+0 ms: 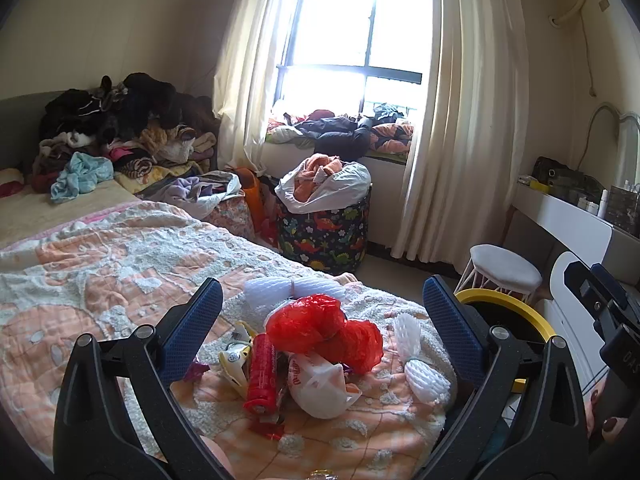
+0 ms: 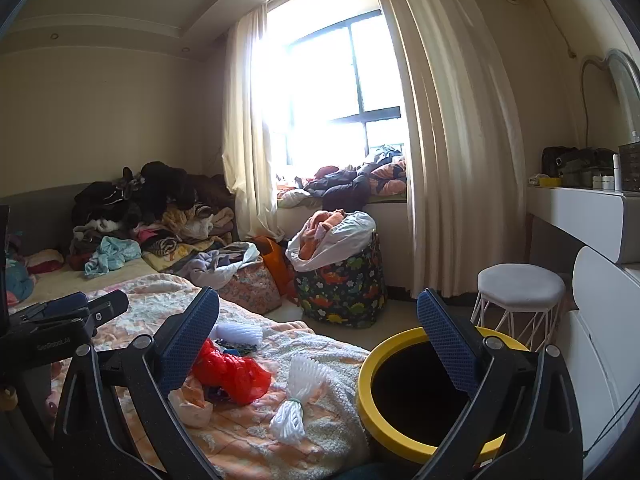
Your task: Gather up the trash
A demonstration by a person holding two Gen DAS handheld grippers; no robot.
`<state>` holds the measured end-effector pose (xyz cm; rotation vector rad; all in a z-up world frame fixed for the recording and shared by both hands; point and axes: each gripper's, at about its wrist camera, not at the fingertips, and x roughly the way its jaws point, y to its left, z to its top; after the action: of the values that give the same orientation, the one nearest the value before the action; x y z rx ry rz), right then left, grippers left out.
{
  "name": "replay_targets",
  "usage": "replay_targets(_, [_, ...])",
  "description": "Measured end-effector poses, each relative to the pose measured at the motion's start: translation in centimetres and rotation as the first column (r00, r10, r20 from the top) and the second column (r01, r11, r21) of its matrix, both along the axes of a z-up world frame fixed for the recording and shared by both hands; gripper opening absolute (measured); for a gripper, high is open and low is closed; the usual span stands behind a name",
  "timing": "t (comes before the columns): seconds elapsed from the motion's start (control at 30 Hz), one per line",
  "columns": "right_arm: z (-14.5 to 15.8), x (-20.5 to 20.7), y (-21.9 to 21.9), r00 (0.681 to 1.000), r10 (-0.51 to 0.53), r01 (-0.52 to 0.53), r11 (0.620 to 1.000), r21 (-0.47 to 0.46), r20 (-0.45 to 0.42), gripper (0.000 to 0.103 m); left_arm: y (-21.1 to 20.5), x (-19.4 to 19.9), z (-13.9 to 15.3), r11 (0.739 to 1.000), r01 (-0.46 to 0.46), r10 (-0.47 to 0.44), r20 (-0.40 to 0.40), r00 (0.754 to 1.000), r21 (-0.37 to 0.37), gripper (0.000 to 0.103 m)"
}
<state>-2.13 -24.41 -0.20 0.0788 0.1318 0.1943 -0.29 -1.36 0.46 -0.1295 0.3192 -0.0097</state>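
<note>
One bed (image 1: 100, 264) with a peach and white quilt fills the left of the room, and everything else is placed from it. At its far end, against the wall, lies one big heap of clothes (image 1: 120, 128). Past the bed's far right corner stands one dinosaur-print hamper (image 1: 324, 236), stuffed with laundry in a white bag. Just beside the bed's near right corner sits one bin with a yellow rim (image 2: 404, 400), its dark mouth open upward, and beyond the bin one white round stool (image 2: 520, 284). On the near end of the bed the trash lies in a loose cluster: one crumpled red plastic bag (image 1: 320, 324), one white plastic bag (image 1: 320, 384) touching its near side, one red tube-shaped wrapper (image 1: 262, 372) just left of that, two white foam fruit nets (one (image 1: 296, 290) at the cluster's far edge, one (image 1: 416, 360) toward the bed's right edge, tied at the middle), and a few small scraps too jumbled to count. Two grippers hang over the bed's near end: the left gripper (image 1: 322, 312) has its jaws spread wide around the cluster without touching it, and the right gripper (image 2: 318, 324) is likewise spread wide and empty, with the tied net and the bin's rim between its fingers in view
</note>
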Motion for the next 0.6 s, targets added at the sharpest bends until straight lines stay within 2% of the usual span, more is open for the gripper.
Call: replay_targets(0.6, [0.0,-0.06,0.09,1.0,0.0,0.0,1.0,-0.001,-0.001,0.097,-0.15,0.21,0.03,1.0,0.003,-0.003,-0.002,1.0,0.0,0.092])
